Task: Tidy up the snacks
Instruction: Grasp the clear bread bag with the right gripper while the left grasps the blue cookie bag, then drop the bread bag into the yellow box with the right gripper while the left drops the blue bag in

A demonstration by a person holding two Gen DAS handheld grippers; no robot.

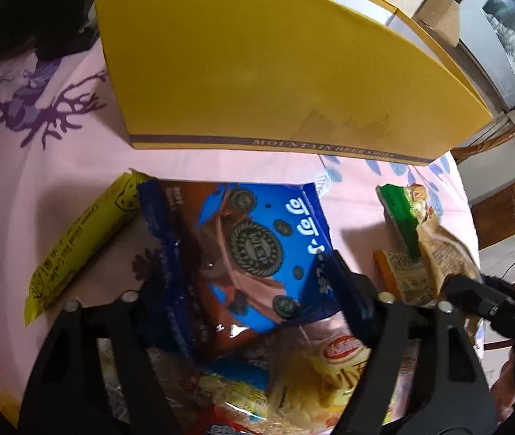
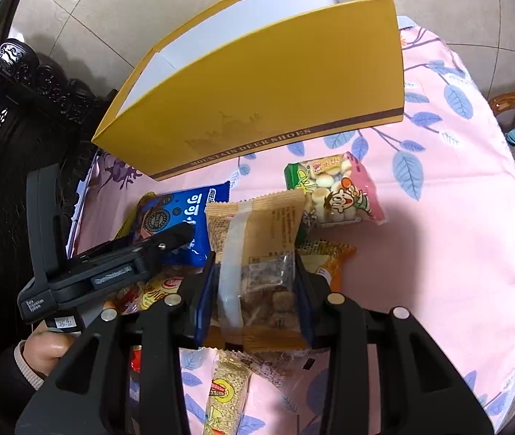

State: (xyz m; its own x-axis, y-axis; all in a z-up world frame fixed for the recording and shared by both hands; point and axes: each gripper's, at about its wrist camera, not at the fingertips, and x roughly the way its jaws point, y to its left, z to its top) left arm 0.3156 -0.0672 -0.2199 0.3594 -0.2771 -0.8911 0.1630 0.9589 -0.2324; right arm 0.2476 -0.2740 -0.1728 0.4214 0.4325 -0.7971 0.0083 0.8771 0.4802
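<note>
A yellow shoe box (image 1: 257, 72) stands open on the pink tablecloth; it also shows in the right wrist view (image 2: 268, 101), its white inside bare. My left gripper (image 1: 250, 272) is shut on a blue cookie packet (image 1: 243, 246), also visible in the right wrist view (image 2: 181, 221). My right gripper (image 2: 255, 272) is shut on a tan packet with a clear window (image 2: 257, 253), held just in front of the box; it shows at the right of the left wrist view (image 1: 435, 253).
A yellow snack bar (image 1: 80, 243) lies left of the blue packet. A green and pink biscuit bag (image 2: 333, 188), an orange packet (image 2: 333, 261) and a sesame bar (image 2: 226, 395) lie on the tablecloth (image 2: 438, 235). Dark carved furniture (image 2: 22, 116) stands left.
</note>
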